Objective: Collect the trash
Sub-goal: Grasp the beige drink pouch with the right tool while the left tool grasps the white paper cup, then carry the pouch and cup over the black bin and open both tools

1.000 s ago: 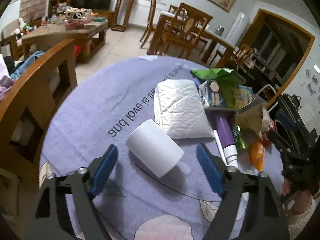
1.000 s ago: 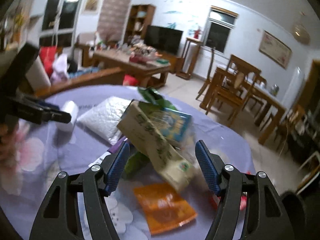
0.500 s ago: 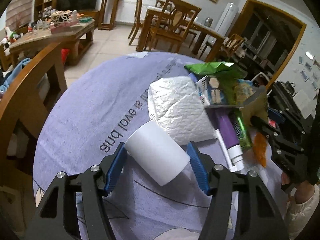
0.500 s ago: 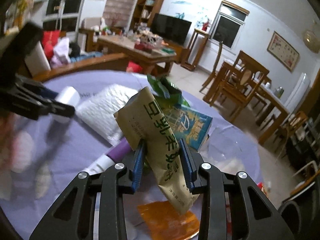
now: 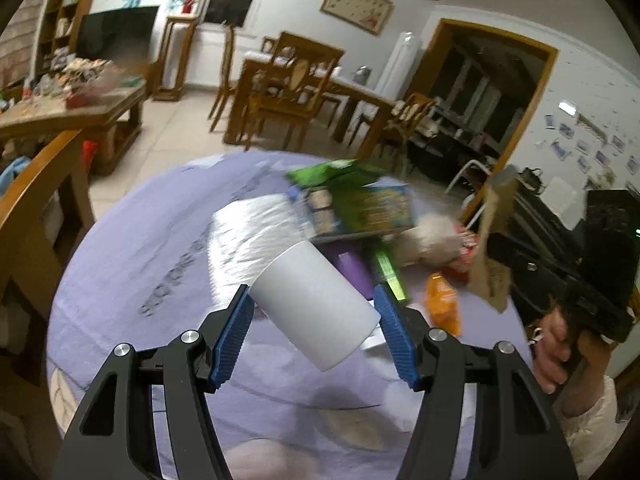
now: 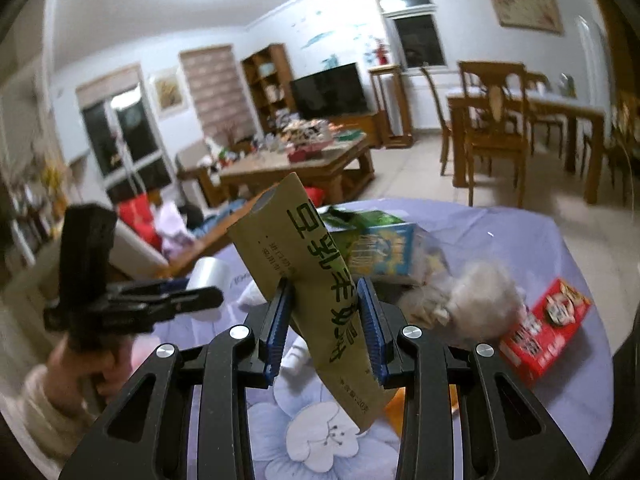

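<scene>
- Grippers first: left gripper (image 5: 314, 330) is clamped across a white paper cup (image 5: 316, 308), cup lying sideways between the blue pads and clear of the cloth.
- Right gripper (image 6: 325, 330) is clamped on a tan paper packet (image 6: 316, 284), which stands tilted with its long upper end sticking up well past the pads.
- Both loads look off the table, so the step in hand reads as carry-away to wherever trash goes; no bin shows in either view.
- Cup advice: thin wall, so hold the squeeze as is; more pressure would likely crush it, less would let it roll out.
- Packet advice: grip sits low on it, so the top can swing; moving level and slow should stop it clipping the pile.
- Purple tablecloth (image 5: 132, 264) underneath carries the remaining trash, beyond the pads: orange wrapper (image 5: 442, 304), purple tube (image 5: 352, 268), white padded envelope (image 5: 256, 236).
- Further back: blue-green box (image 6: 380, 250), green bag (image 5: 332, 170), crumpled clear bag (image 6: 476, 300), red box (image 6: 548, 326) off toward the edge.
- Plenty left, so the task looks early.
</scene>
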The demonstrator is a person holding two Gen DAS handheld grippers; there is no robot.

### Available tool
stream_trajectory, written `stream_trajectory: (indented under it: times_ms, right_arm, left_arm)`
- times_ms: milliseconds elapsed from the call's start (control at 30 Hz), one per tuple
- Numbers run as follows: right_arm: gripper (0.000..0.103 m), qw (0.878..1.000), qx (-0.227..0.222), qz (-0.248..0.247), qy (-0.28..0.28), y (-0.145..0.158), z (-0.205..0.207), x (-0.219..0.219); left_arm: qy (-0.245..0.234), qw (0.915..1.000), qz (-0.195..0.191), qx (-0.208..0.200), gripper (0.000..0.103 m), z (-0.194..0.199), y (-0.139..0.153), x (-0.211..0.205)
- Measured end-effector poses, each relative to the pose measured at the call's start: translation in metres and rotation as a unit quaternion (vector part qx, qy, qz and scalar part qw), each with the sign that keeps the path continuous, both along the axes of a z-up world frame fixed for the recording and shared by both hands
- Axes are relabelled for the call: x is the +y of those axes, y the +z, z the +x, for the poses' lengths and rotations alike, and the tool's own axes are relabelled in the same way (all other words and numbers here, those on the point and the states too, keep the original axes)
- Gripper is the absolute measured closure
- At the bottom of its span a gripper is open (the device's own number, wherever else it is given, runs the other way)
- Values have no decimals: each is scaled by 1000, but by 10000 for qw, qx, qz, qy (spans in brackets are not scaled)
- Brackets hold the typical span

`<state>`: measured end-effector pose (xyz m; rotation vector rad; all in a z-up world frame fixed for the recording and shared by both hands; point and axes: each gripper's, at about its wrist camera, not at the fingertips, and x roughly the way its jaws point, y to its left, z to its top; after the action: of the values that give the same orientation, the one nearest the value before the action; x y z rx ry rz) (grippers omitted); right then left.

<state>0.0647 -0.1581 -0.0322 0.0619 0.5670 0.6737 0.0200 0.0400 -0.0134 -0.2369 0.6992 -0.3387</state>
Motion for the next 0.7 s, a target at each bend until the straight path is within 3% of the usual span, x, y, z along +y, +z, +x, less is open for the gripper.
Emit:
stream_trajectory:
  times_ms: [167, 333, 533, 700]
  right_arm:
    - [69, 9967, 144, 547, -578, 8, -3, -53]
    - [69, 9851, 136, 1074, -1337, 21, -10, -118]
    - [69, 9621, -266, 1478, -2275, 40, -31, -202]
    - [69, 9380, -440, 1752, -2958, 36, -48, -274]
  left_arm:
    - [-384, 9988, -110, -286, 41, -2, 20, -37]
    - [-950, 9939, -316, -460, 41, 7, 37, -87]
    - [-1676, 9829, -441, -623, 41, 18, 50, -160]
    - [-2162, 9731, -571, -554, 41, 31, 48, -218]
